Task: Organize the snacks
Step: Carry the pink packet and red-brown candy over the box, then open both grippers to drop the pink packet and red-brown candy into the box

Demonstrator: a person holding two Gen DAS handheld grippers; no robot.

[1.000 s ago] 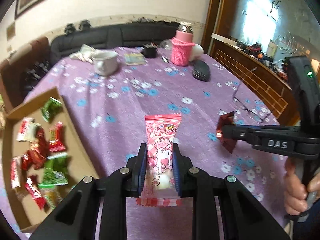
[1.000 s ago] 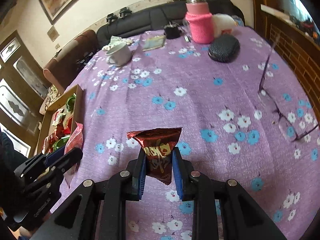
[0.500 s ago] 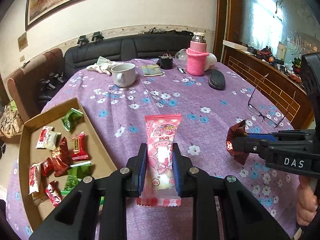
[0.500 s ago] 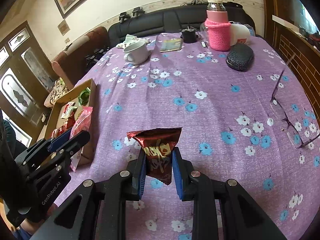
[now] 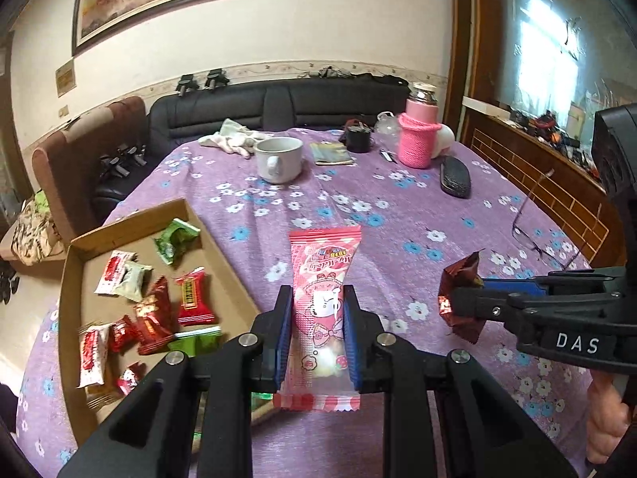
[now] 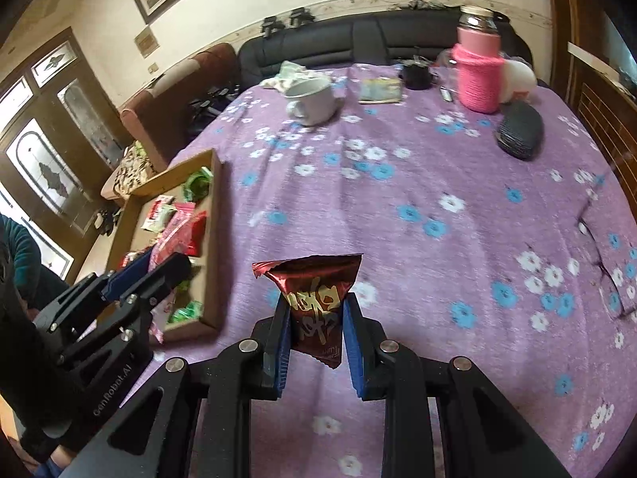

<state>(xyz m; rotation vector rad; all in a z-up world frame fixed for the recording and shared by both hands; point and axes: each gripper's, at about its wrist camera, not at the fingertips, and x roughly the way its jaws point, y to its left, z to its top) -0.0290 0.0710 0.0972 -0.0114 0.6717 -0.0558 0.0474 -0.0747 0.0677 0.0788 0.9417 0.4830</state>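
Note:
My left gripper (image 5: 317, 298) is shut on a long pink snack packet (image 5: 322, 279) held upright above the purple tablecloth. Just left of it lies a shallow cardboard box (image 5: 223, 259) holding several red, green and white wrapped snacks (image 5: 155, 310). My right gripper (image 6: 316, 302) is shut on a dark red snack packet (image 6: 314, 290) with gold lettering. In the left wrist view that red packet (image 5: 462, 298) hangs at the right, in the right gripper's tip. In the right wrist view the left gripper (image 6: 159, 267) with the pink packet (image 6: 177, 231) hovers over the box (image 6: 217, 239).
A white mug (image 5: 278, 158), a cloth (image 5: 231, 139), a booklet (image 5: 332, 154), a small black cup (image 5: 357, 139), a pink-sleeved bottle (image 5: 418, 139) and a black case (image 5: 455, 177) stand at the far side. Spectacles (image 5: 545, 239) lie by the right edge. A sofa (image 5: 278, 107) runs behind.
Both grippers have drawn back and lifted, so more of the table and room shows. The box now sits closer to the left gripper. Both packets stay gripped.

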